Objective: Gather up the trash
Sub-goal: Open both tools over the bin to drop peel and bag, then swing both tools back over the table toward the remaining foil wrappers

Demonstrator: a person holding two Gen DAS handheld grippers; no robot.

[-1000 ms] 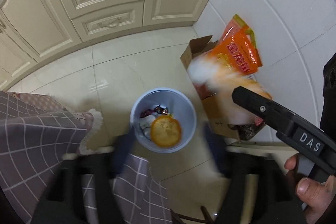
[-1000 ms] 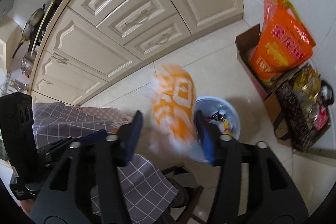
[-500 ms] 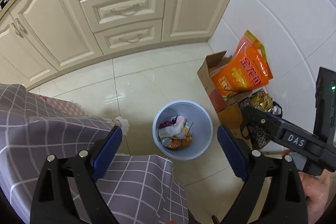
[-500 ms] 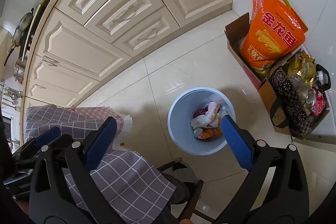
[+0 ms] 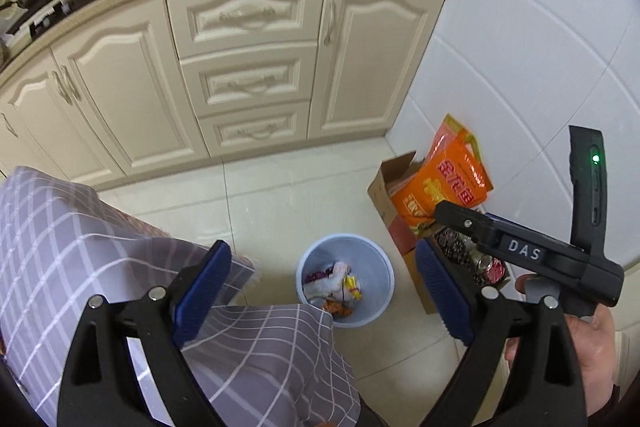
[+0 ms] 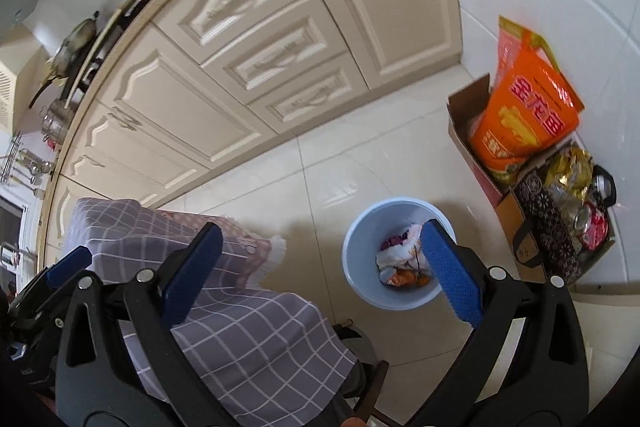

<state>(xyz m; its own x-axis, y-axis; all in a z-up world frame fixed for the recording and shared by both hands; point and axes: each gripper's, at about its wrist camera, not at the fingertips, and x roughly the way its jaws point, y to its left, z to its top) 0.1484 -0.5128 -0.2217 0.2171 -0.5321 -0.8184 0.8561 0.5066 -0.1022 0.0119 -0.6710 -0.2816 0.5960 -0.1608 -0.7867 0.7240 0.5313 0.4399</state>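
A light blue trash bin (image 5: 362,313) stands on the tiled floor below both grippers; it also shows in the right wrist view (image 6: 360,291). Crumpled wrappers (image 5: 338,287) lie inside it, white, purple and orange (image 6: 402,261). My left gripper (image 5: 320,291) is open and empty, high above the bin and the table edge. My right gripper (image 6: 322,269) is open and empty too, and its body appears at the right of the left wrist view (image 5: 532,251).
A table with a grey checked cloth (image 5: 80,247) fills the lower left (image 6: 248,331). A cardboard box (image 6: 472,139) with an orange bag (image 6: 528,111) and a box of cans (image 6: 560,223) stand by the white wall. Cream cabinets (image 5: 248,67) line the back.
An orange-white wrapper held by the right gripper dropped into the bin. Both grippers then rose and tilted up, so the cabinets and countertop came into view.
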